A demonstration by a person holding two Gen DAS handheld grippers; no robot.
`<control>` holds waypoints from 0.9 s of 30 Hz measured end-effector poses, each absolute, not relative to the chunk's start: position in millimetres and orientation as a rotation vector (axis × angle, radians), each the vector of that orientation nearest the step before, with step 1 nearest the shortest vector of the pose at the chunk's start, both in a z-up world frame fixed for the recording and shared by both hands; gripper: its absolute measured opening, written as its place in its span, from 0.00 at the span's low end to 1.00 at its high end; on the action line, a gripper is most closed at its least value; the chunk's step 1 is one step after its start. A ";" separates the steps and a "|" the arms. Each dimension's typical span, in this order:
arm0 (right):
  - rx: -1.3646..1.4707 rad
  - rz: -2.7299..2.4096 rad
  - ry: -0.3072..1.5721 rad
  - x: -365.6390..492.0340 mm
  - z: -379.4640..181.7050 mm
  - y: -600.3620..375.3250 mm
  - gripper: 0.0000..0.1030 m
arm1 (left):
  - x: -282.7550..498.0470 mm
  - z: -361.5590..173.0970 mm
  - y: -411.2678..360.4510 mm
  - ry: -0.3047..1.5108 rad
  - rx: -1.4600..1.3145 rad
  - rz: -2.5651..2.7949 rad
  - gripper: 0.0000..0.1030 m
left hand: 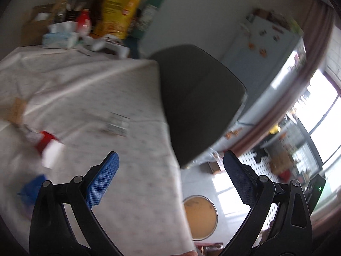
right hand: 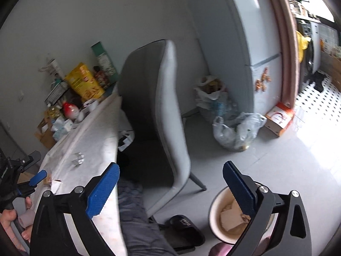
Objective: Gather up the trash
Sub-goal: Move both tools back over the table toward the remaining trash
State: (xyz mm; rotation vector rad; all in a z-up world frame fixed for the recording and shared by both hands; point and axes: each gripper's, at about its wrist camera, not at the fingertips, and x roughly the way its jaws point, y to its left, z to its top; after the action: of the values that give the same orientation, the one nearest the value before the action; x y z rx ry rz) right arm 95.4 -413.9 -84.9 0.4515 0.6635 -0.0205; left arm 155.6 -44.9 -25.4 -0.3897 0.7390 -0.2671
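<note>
In the left wrist view my left gripper (left hand: 170, 166) is open and empty above the right edge of a table with a white cloth (left hand: 89, 89). Trash lies on the cloth: a red and white wrapper (left hand: 49, 147), a blue scrap (left hand: 32, 188), a brown paper piece (left hand: 17, 109) and a clear wrapper (left hand: 116, 123). A round bin (left hand: 200, 217) stands on the floor below. In the right wrist view my right gripper (right hand: 170, 170) is open and empty above the floor, over the bin (right hand: 230, 217), which holds crumpled paper. The left gripper (right hand: 32, 170) shows at far left.
A grey chair (right hand: 157, 111) stands against the table. Groceries, a yellow bag (left hand: 119, 12) and a tissue box (left hand: 59, 36) crowd the table's far end. Plastic bags (right hand: 234, 128) and a fridge (right hand: 245, 42) stand beyond the chair. A black slipper (right hand: 187, 228) lies beside the bin.
</note>
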 end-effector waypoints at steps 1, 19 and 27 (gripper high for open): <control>0.446 -0.002 0.666 99.3 -82.4 -402.8 0.93 | 154.1 -25.7 -31.8 0.729 -0.397 -0.250 0.94; 0.307 0.219 0.731 149.2 -66.7 -252.4 0.88 | 127.5 -25.1 102.3 0.653 -0.463 -0.039 0.94; 0.228 0.293 0.790 175.2 -74.5 -186.2 0.86 | 125.8 -27.9 141.3 0.649 -0.457 0.012 0.88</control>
State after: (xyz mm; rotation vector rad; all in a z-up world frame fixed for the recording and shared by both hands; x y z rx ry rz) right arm 175.2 -186.2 -74.5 0.2277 0.7898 0.2928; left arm 125.8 141.3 -27.9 -0.4575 0.6491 0.0116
